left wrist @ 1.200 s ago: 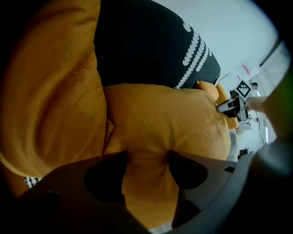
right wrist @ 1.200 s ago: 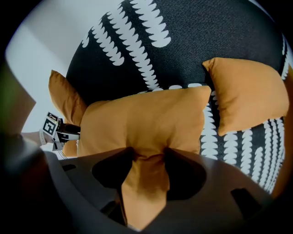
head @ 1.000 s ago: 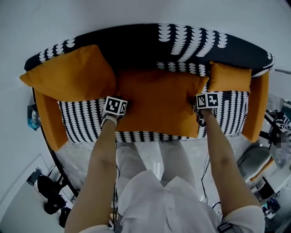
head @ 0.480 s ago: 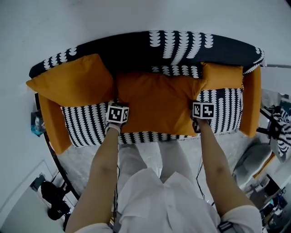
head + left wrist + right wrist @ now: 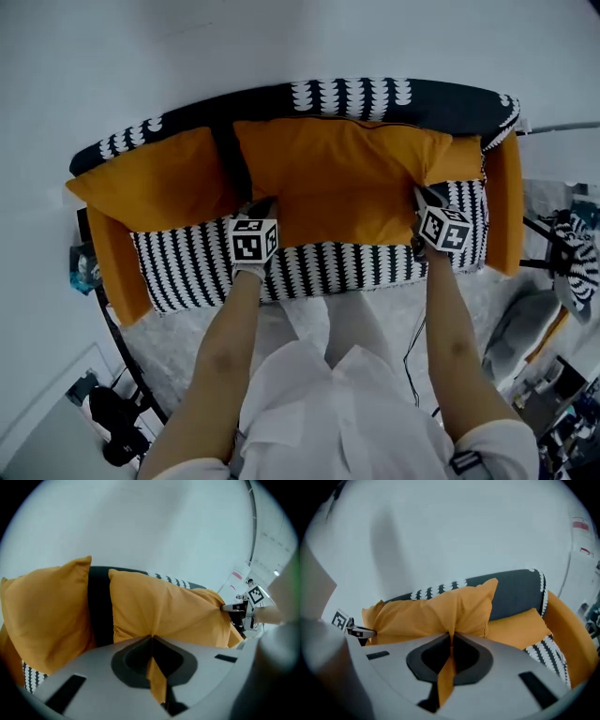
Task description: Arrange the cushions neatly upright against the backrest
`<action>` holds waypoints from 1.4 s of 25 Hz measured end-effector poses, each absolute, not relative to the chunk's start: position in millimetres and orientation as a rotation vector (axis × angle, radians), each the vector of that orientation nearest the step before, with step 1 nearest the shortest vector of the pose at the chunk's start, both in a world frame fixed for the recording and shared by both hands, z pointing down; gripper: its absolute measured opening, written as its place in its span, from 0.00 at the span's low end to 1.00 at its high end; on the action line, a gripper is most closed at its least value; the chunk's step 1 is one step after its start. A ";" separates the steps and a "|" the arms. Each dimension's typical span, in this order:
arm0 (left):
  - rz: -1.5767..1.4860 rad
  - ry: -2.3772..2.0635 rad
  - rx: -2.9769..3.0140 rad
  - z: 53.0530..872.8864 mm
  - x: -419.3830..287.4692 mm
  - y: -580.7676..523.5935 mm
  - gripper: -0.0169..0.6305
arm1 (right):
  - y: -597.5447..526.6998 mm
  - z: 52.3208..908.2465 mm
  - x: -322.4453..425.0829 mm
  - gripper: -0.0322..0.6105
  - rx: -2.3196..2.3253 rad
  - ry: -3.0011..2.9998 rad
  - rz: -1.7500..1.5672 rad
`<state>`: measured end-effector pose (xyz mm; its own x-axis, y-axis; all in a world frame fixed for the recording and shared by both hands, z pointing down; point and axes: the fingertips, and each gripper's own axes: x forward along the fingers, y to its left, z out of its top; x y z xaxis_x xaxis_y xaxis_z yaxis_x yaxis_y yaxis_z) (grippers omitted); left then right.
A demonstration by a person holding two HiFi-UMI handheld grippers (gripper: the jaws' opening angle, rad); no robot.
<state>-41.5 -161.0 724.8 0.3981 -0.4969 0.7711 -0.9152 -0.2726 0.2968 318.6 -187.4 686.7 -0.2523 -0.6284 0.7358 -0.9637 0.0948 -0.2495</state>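
The left gripper [image 5: 261, 208] is pinching a fold of orange cover at the lower left corner of the large middle cushion [image 5: 342, 178], and the right gripper [image 5: 424, 199] is doing the same at its lower right corner. In each gripper view the jaws are pressing together on a tongue of cloth trapped between them. The cushion is leaning against the backrest [image 5: 375, 94] of the patterned sofa [image 5: 328, 267], with its top edge lying close under the backrest's rim. Another orange cushion [image 5: 155, 183] is sitting just beside it on the left, and a smaller orange cushion [image 5: 464, 159] is showing at its right end, partly overlapped. The middle cushion is looking soft and light: the cover is puckering toward each pinch, so it is likely bending and slumping rather than moving like a board. The cloth is probably giving the pads a sure hold, though only the cover is being gripped, not the filling. Holding both lower corners is looking like the sensible choice, since the base can be tucked back onto the seat while the top is resting on the backrest.
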 end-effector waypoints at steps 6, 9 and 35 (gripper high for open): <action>0.555 -1.426 1.981 677.3 -65.6 -193.5 0.06 | -223.5 656.9 297.7 0.07 1.620 -2.129 0.891; 0.564 -1.496 1.984 679.7 -75.1 -208.9 0.06 | -245.3 662.2 288.6 0.07 1.594 -2.148 0.828; 0.673 -1.393 1.871 715.5 -74.8 -216.2 0.29 | -239.3 730.3 306.8 0.33 1.394 -1.904 0.910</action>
